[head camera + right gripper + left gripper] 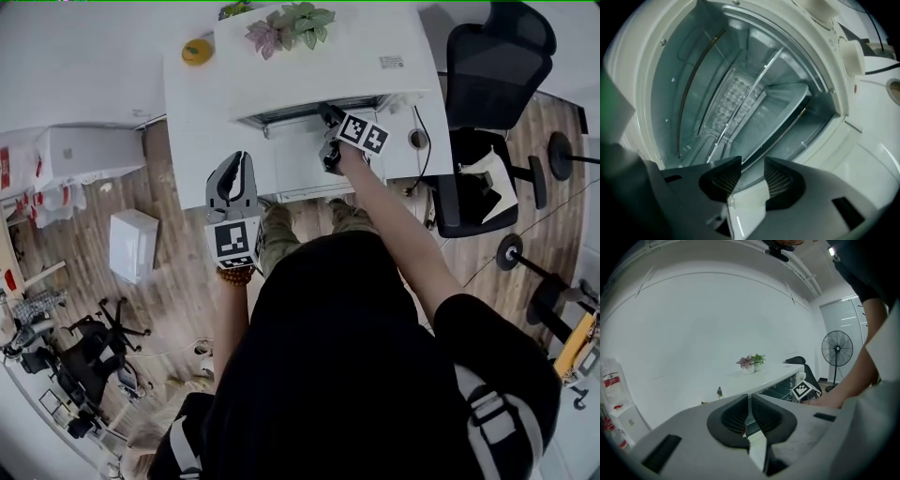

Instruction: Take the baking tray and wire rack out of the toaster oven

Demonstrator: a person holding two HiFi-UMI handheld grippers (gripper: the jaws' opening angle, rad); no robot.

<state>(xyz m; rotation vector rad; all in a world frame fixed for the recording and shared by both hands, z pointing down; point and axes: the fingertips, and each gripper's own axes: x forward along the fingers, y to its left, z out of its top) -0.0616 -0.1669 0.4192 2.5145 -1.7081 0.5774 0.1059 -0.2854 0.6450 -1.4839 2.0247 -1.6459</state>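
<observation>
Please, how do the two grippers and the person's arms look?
The left gripper and right gripper are grey with black ribbed pads; each bears a cube with black-and-white square markers. The person wears a black short-sleeved top and a brown bead bracelet.

White toaster oven point(643, 84), door open; bare metal baking tray point(783, 101) lies flat inside its cavity.
</observation>
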